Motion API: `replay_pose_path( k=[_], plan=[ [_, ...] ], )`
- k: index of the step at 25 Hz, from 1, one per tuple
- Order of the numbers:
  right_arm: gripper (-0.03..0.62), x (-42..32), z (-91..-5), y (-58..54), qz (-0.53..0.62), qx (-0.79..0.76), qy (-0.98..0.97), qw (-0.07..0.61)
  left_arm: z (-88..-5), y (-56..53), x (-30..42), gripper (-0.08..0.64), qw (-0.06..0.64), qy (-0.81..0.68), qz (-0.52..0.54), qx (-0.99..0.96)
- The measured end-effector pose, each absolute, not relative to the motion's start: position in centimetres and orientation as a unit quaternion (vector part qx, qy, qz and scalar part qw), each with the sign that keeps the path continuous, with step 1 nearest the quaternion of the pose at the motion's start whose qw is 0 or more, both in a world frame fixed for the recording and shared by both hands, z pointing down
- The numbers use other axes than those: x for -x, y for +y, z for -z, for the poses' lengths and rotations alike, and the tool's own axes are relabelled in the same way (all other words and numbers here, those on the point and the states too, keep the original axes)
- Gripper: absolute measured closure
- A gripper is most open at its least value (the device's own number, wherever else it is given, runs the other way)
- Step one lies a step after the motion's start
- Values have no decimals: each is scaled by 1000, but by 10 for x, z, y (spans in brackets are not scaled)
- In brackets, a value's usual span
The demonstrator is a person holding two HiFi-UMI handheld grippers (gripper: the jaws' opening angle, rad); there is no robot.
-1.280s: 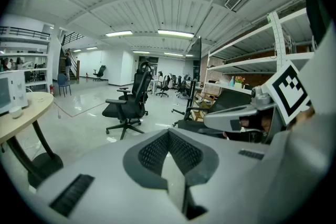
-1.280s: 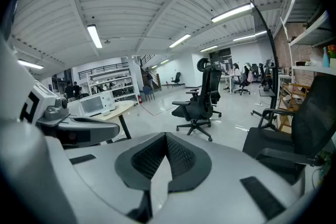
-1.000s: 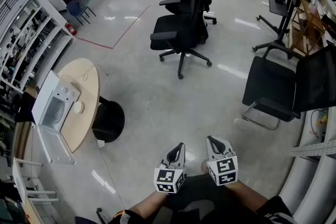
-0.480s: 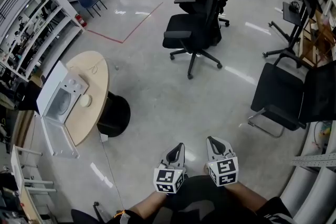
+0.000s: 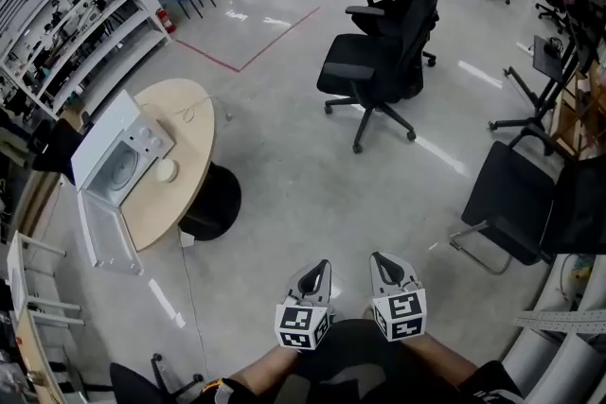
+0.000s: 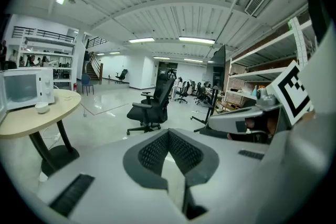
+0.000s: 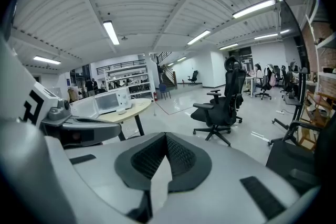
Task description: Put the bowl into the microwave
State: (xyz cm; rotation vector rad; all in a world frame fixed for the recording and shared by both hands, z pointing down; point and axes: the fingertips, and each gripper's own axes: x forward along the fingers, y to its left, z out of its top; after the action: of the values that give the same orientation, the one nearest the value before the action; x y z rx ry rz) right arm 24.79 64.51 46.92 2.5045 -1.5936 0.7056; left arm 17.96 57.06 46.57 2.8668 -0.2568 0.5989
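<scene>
A white microwave (image 5: 121,158) stands on a round beige table (image 5: 189,147) at the left, its door (image 5: 98,235) swung open over the table's edge. A small white bowl (image 5: 166,170) sits on the table just in front of the microwave. Both show small and far off in the gripper views: microwave (image 6: 21,89) and bowl (image 6: 41,108), microwave (image 7: 110,99) and bowl (image 7: 121,111). My left gripper (image 5: 315,272) and right gripper (image 5: 386,262) are held side by side close to my body, far from the table. Both are shut with nothing in them.
A black office chair (image 5: 379,71) stands on the grey floor ahead, another black chair (image 5: 516,208) at the right. White shelving (image 5: 66,43) lines the left wall. Red tape (image 5: 251,47) marks the floor beyond the table, whose black pedestal base (image 5: 213,202) stands underneath.
The view has swung toward the left: table, microwave and chairs have slid right and down in the head view. Both grippers keep their place and stay shut.
</scene>
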Motion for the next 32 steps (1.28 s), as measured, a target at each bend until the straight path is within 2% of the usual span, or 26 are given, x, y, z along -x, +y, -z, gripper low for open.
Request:
replay_pose_path(
  k=[32],
  plan=[
    [577, -212, -434, 459, -222, -787, -570, 79, -436, 392, -131, 514, 129, -155, -160, -966]
  ],
)
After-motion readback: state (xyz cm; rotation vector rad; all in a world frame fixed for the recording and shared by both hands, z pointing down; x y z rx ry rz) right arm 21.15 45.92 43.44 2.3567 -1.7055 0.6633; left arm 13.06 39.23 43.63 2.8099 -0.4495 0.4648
